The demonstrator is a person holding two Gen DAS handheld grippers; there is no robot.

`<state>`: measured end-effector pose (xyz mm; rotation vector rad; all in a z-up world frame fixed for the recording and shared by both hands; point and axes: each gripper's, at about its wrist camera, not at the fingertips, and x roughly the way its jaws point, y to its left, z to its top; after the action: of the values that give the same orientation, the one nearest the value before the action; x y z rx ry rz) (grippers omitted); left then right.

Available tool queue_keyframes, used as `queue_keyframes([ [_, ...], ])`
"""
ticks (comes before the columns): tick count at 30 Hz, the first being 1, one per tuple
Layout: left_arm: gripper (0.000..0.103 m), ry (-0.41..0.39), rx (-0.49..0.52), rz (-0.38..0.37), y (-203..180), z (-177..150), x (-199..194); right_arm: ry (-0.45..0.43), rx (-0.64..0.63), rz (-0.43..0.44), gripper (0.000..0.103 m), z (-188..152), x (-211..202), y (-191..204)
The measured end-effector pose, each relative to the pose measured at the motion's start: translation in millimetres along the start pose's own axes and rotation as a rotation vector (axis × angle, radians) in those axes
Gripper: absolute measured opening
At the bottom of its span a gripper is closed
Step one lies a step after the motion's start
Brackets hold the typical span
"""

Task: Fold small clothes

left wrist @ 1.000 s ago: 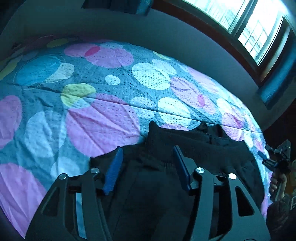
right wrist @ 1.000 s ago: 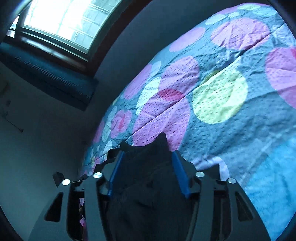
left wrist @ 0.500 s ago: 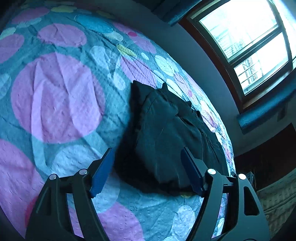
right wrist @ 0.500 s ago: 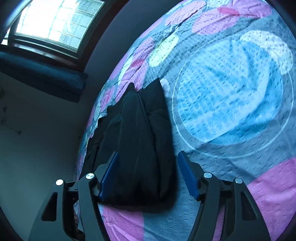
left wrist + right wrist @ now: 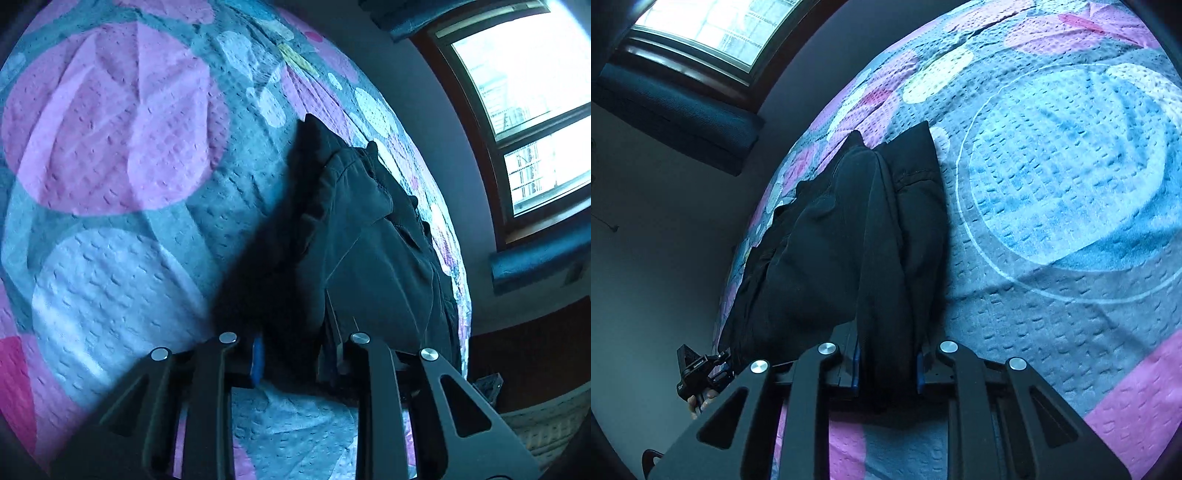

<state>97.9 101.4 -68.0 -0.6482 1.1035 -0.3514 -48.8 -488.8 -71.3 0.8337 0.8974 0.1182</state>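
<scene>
A small black garment (image 5: 362,236) lies folded over on the spotted bedspread (image 5: 110,147). My left gripper (image 5: 291,354) is shut on the near edge of the garment, and the dark cloth hides most of its blue pads. In the right wrist view the same black garment (image 5: 849,240) runs away from me in a long bundle. My right gripper (image 5: 886,365) is shut on its near end, with cloth pinched between the blue pads. The left gripper also shows in the right wrist view (image 5: 698,369) at the lower left, held in a hand.
The bedspread (image 5: 1052,166) has pink, blue, white and yellow circles and fills most of both views. A grey wall and a bright window (image 5: 535,92) lie beyond the bed. A dark blue cushion (image 5: 676,118) sits under the window.
Both grippers have moved in on the near edge of the black garment and closed on it. Half a second ago they were open just short of the cloth.
</scene>
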Motion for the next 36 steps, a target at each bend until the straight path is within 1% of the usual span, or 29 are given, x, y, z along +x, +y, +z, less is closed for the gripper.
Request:
queue_keyframes([
  [3,0.023,-0.02,0.051,0.03,-6,-5,1,-0.007,0.021,0.039,0.02,0,1,-8],
  [7,0.026,-0.009,0.071,0.007,-2,-4,-4,-0.001,0.072,0.078,0.027,4,-7,-18],
  [8,0.027,-0.002,0.061,-0.013,1,-4,-5,-0.005,0.089,0.079,0.03,3,-12,-21],
  [9,0.027,0.002,0.054,-0.027,7,-4,-8,-0.016,0.106,0.077,0.031,2,-16,-25],
  [10,0.027,0.007,0.047,-0.04,10,-3,-9,-0.035,0.135,0.071,0.036,1,-23,-28],
  [12,0.028,0.016,0.04,-0.054,12,-1,-10,-0.073,0.17,0.037,0.04,-1,-35,-28],
  [13,0.028,0.017,0.042,-0.057,13,-1,-10,-0.112,0.177,-0.003,0.04,-4,-44,-22],
  [15,0.029,0.013,0.05,-0.054,12,-2,-10,-0.169,0.162,-0.034,0.04,-7,-54,-5],
  [16,0.029,0.012,0.054,-0.051,11,-2,-10,-0.188,0.146,-0.017,0.042,-9,-58,8],
  [18,0.031,0.009,0.058,-0.049,8,-3,-10,-0.201,0.104,0.045,0.049,-13,-59,40],
  [19,0.031,0.009,0.058,-0.049,6,-3,-9,-0.189,0.076,0.079,0.056,-16,-55,57],
  [20,0.031,0.009,0.058,-0.05,6,-3,-9,-0.157,0.037,0.121,0.06,-18,-47,77],
  [22,0.032,0.009,0.055,-0.054,6,-3,-9,-0.067,-0.022,0.186,0.061,-25,-23,110],
  [24,0.032,0.012,0.049,-0.062,6,-2,-8,0.045,-0.064,0.258,0.061,-35,11,140],
  [25,0.032,0.012,0.047,-0.065,7,-2,-8,0.095,-0.084,0.267,0.061,-42,27,153],
  [28,0.032,0.015,0.041,-0.075,11,-2,-9,0.184,-0.13,0.244,0.061,-55,65,172],
  [30,0.032,0.018,0.037,-0.082,13,-1,-10,0.248,-0.142,0.184,0.061,-65,93,172],
  [31,0.033,0.021,0.034,-0.089,15,0,-10,0.275,-0.135,0.136,0.062,-70,108,167],
  [32,0.037,0.026,0.025,-0.105,16,1,-10,0.289,-0.13,0.124,0.062,-70,116,160],
  [33,0.042,0.028,0.02,-0.117,17,2,-11,0.281,-0.121,0.141,0.062,-70,121,154],
  [34,0.043,0.029,0.017,-0.128,18,3,-12,0.272,-0.102,0.163,0.062,-68,121,150],
  [36,0.046,0.026,0.026,-0.134,16,5,-14,0.274,-0.103,0.175,0.062,-71,117,148],
])
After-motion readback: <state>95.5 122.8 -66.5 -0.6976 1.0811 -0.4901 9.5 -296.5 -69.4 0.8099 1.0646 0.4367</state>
